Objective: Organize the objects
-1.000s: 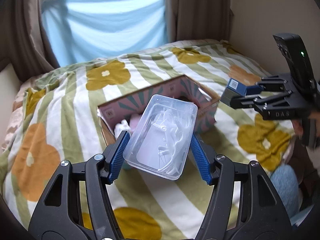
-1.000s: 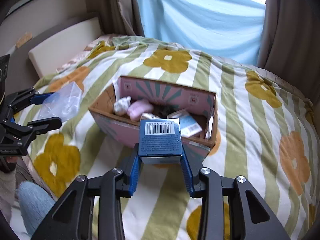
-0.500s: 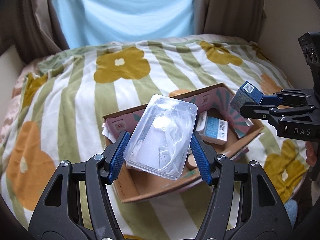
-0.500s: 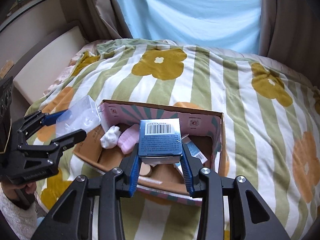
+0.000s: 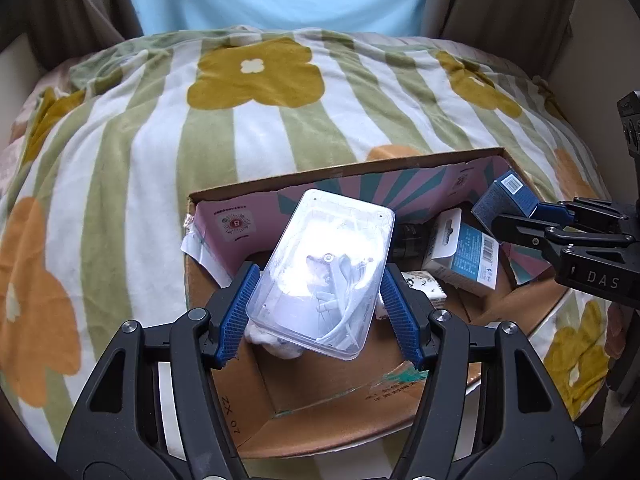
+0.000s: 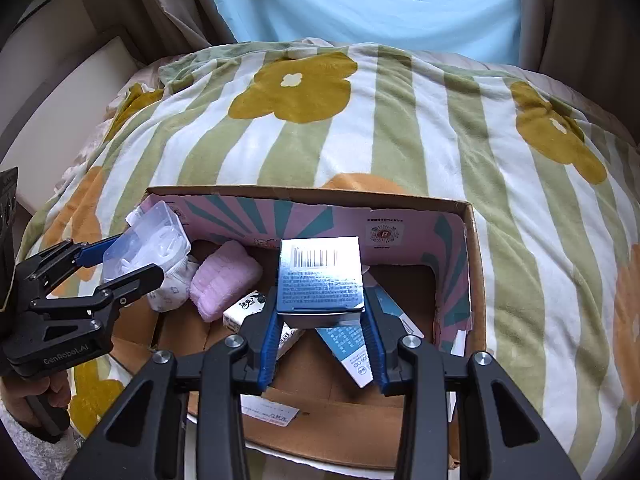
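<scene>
Both loads hang over the open cardboard box on the bed. The left gripper has its fingers clamped on a clear plastic case; the right gripper pinches a blue barcode carton. Dropped from here, the slick case could, I think, bounce off the pink towel roll or tilt against the box's wall. What the case holds is blurred by glare.

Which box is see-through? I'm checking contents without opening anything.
The clear plastic box in the left gripper; the dark blue box in the right gripper is opaque printed card.
</scene>
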Tool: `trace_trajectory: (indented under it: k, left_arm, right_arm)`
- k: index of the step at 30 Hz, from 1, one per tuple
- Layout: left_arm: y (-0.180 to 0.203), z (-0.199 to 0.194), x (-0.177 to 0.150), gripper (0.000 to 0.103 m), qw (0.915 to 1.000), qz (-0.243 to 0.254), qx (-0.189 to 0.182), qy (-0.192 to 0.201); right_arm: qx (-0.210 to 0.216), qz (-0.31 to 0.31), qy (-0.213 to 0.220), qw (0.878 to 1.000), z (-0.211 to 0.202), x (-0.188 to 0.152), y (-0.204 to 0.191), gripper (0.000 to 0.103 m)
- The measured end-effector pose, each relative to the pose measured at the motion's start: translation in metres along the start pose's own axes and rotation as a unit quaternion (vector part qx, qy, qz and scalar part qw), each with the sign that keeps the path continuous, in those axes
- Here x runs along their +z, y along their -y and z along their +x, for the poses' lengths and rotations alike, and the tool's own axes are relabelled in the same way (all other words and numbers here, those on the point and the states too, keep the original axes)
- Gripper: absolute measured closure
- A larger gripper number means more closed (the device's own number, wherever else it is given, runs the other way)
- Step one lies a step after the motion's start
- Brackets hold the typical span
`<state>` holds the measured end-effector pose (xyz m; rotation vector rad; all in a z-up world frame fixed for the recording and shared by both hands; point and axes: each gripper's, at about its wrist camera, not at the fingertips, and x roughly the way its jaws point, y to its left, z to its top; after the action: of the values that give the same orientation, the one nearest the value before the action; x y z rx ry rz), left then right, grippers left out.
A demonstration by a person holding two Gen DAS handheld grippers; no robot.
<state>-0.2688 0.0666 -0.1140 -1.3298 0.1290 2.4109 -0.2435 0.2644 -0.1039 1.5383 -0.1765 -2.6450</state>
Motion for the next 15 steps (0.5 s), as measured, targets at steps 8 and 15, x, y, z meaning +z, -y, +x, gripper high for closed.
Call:
trace_trajectory:
  k: [8,15]
  left_arm:
    - [-0.003,-0.016,0.001,0.000,0.9996,-0.012,0.019,0.016]
    - [-0.003,-0.024,-0.006,0.000,0.9993,-0.019,0.023,0.021]
  right_arm:
    - [0.020,0.008,-0.008,1.000,-0.009,0.005,0.003,0.000]
    - [-0.014,0.004,0.006,1.000,-0.017,-0.002,-0.003,0.000]
